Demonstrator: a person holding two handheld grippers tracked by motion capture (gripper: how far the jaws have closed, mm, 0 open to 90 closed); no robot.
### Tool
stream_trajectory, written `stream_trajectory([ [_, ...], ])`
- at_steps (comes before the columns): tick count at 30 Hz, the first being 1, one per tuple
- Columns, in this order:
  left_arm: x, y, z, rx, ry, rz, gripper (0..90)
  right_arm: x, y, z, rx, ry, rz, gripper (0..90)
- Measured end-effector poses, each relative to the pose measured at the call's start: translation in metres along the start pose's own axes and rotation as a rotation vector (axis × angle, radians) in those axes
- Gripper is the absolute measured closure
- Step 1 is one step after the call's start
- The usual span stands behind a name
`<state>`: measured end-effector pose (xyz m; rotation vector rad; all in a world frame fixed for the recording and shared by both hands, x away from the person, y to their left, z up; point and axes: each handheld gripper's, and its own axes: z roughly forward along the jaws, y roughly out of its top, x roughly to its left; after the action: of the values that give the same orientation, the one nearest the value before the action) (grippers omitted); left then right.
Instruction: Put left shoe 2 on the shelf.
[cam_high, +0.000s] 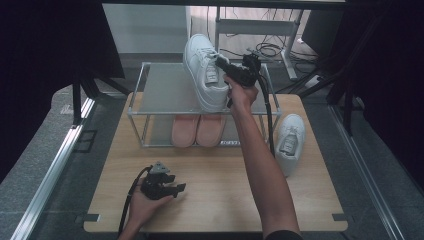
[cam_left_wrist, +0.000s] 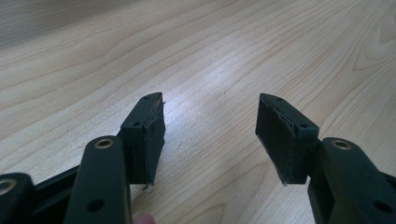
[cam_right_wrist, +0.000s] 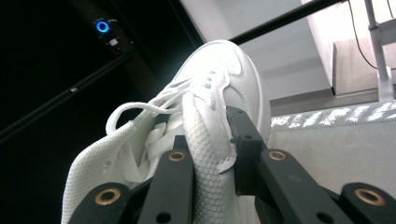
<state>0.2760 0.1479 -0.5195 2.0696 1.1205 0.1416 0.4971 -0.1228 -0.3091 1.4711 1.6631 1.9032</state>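
Right gripper view is showing my right gripper (cam_right_wrist: 210, 149) pinching the white sneaker (cam_right_wrist: 219, 84) by its padded collar, jaws clamped on it, above the rack's top shelf (cam_high: 165, 90). I am resting my left gripper (cam_left_wrist: 210, 135) spread wide over the table (cam_left_wrist: 210, 46).

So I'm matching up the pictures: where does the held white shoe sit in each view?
High view: white shoe top centre, over the rack, in the right gripper.
Left gripper view: not in it.
Right gripper view: centre, tongue pinched between the jaws.
Shared landmark: the rack's top shelf.
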Motion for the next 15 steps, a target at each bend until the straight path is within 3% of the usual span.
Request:
stream_trajectory([
  [8, 0.001, 0.000, -0.001, 0.001, -0.003, 0.002, 43.0, 0.002, -0.007, 0.031, 0.034, -0.051, 0.003, 80.2],
  [15, 0.000, 0.000, -0.002, -0.006, -0.002, 0.001, 43.0, 0.002, -0.012, 0.046, 0.060, -0.099, -0.003, 79.6],
])
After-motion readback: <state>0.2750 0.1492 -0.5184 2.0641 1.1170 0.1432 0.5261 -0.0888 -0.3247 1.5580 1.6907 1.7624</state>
